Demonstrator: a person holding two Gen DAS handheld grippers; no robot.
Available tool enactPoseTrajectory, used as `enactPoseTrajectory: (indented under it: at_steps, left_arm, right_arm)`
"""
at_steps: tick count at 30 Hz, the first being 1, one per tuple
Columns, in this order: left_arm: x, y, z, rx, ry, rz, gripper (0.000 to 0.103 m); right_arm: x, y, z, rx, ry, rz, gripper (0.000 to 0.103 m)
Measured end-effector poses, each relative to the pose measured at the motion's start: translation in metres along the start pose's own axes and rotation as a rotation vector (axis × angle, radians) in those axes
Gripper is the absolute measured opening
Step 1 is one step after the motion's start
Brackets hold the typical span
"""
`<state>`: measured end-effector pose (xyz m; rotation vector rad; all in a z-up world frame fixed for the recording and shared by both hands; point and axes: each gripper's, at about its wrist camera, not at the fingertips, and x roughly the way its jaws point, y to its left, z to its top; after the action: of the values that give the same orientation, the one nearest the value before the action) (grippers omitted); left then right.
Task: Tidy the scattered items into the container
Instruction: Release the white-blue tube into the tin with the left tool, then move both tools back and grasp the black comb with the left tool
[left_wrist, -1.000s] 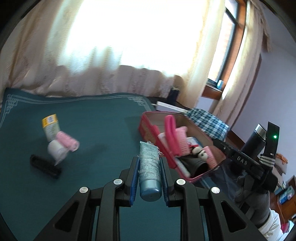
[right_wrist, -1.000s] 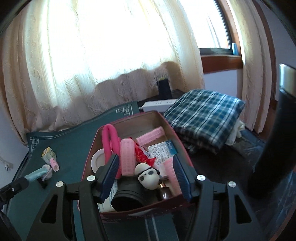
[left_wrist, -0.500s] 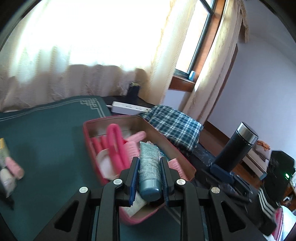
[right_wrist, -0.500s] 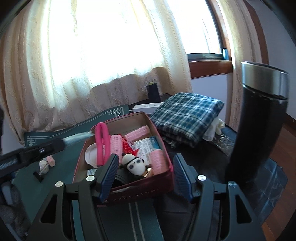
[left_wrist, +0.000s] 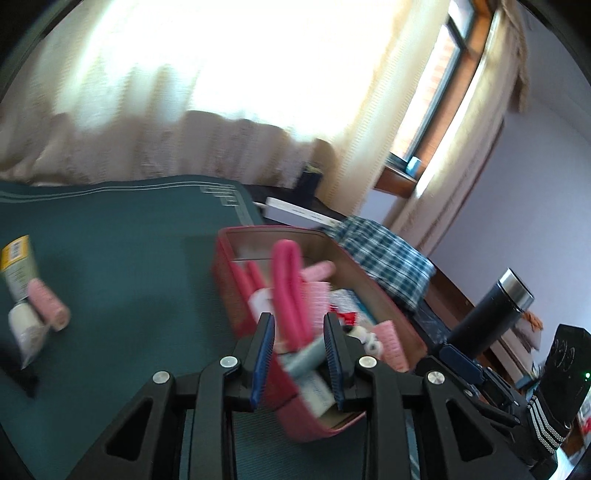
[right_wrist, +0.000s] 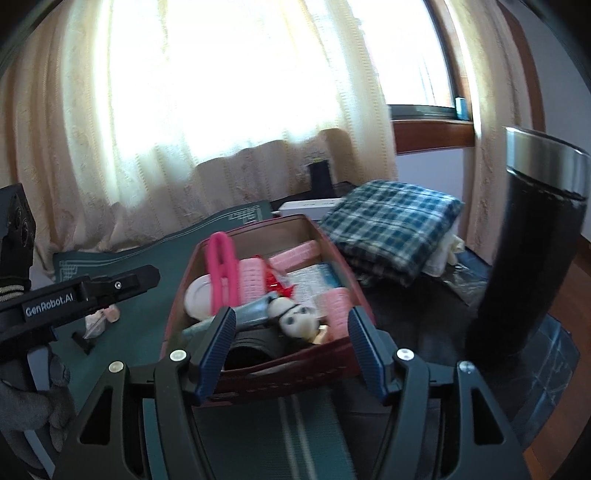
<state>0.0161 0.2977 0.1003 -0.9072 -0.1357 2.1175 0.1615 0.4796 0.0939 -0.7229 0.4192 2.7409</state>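
The red box (left_wrist: 242, 295) (right_wrist: 175, 314) holds pink hair rollers, a pink clip, a panda figure (right_wrist: 299, 319) and several other items. A light-blue tube (left_wrist: 304, 356) (right_wrist: 251, 312) lies tilted among them. My left gripper (left_wrist: 299, 349) hovers at the box's near-left edge; its jaws are opening and the pads no longer press on the tube. From the right wrist view, the left gripper (right_wrist: 144, 275) is left of the box. My right gripper (right_wrist: 291, 315) stands open before the box's near wall, holding nothing. On the mat lie a yellow-labelled tube (left_wrist: 16, 266), a pink roller (left_wrist: 50, 304) and a white item (left_wrist: 24, 325).
The green mat (left_wrist: 110, 240) covers the table. A folded plaid cloth (right_wrist: 388, 225) and a white power strip (right_wrist: 310, 206) lie behind the box. A tall black flask (right_wrist: 532, 251) stands close on the right. A gloved hand (right_wrist: 29, 398) holds the left gripper.
The left gripper carried the light-blue tube rightward over the box and let it go; the tube now lies inside. The right gripper drew back a little.
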Motion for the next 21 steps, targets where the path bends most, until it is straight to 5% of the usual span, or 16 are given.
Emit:
enactPoseTrajectory:
  at_steps: [2,3,4,17,21]
  left_arm:
    - [-0.009,0.016,-0.002,-0.021,-0.001,0.033,0.039]
    - [-0.014,0.024,-0.004,-0.03,-0.002,0.058,0.061]
    - [-0.02,0.033,-0.006,-0.041,-0.015,0.087,0.069]
    - [-0.094,0.179,-0.034,-0.277,-0.102,0.392,0.069]
    - [-0.09,0.209,-0.04,-0.27,-0.027,0.448,0.069]
  right_arm:
    - [0.002,0.014,0.0,-0.022,0.011,0.036,0.07]
    - [0.003,0.021,0.0,-0.034,0.016,0.055,0.071]
    - [0.004,0.03,-0.001,-0.049,0.022,0.08,0.073]
    - [0.053,0.141,-0.019,-0.18,0.215,0.374,0.074]
    - [0.072,0.168,-0.024,-0.202,0.277,0.421,0.074]
